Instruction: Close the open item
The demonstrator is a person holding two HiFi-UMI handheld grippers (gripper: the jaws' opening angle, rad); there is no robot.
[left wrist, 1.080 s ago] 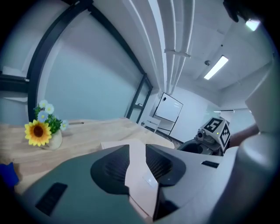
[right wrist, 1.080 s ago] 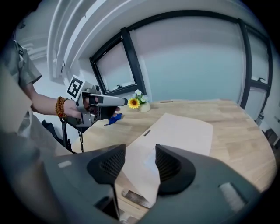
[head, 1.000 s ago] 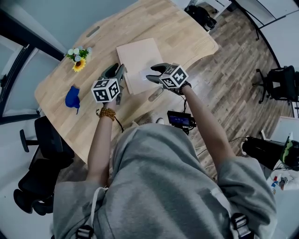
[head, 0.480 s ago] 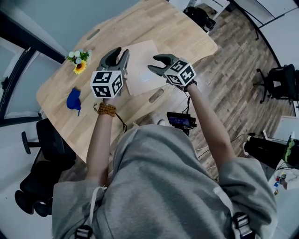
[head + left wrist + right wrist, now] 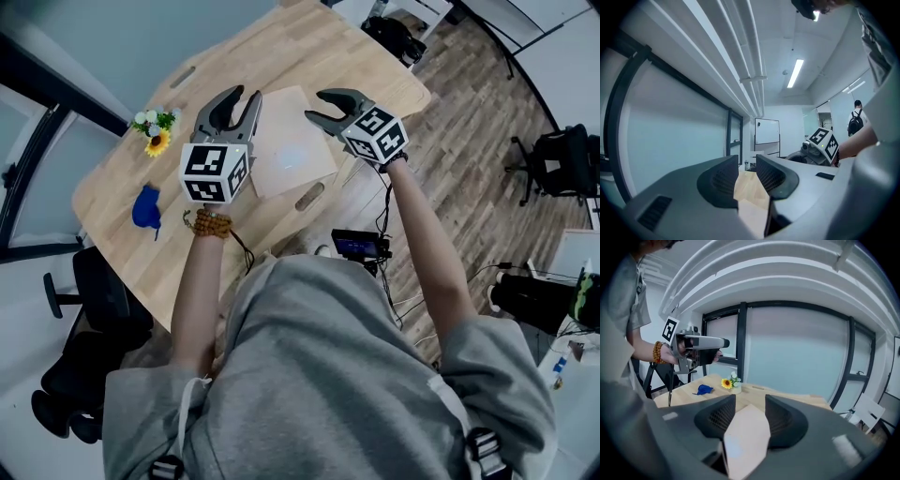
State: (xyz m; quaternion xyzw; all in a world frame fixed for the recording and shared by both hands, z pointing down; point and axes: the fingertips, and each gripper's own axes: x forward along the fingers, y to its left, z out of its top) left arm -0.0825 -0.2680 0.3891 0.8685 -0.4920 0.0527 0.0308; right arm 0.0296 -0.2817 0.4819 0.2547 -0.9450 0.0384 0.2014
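Beige flat item (image 5: 292,155) lies closed — left gripper (image 5: 242,95) and right gripper (image 5: 317,104) held over it, jaws apart, empty, right's just narrowing

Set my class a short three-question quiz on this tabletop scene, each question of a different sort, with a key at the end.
1. Multiple choice: which thing lies on the table nearest the sunflower posy?
A) a mug
B) a blue object
C) a stapler
2. True or false: the left claw grips the flat beige item.
3. Short answer: how many loose things lie on the table?

Key
1. B.
2. False: its jaws stand apart and empty, raised above the table.
3. Three: the posy, the blue object and the beige item.
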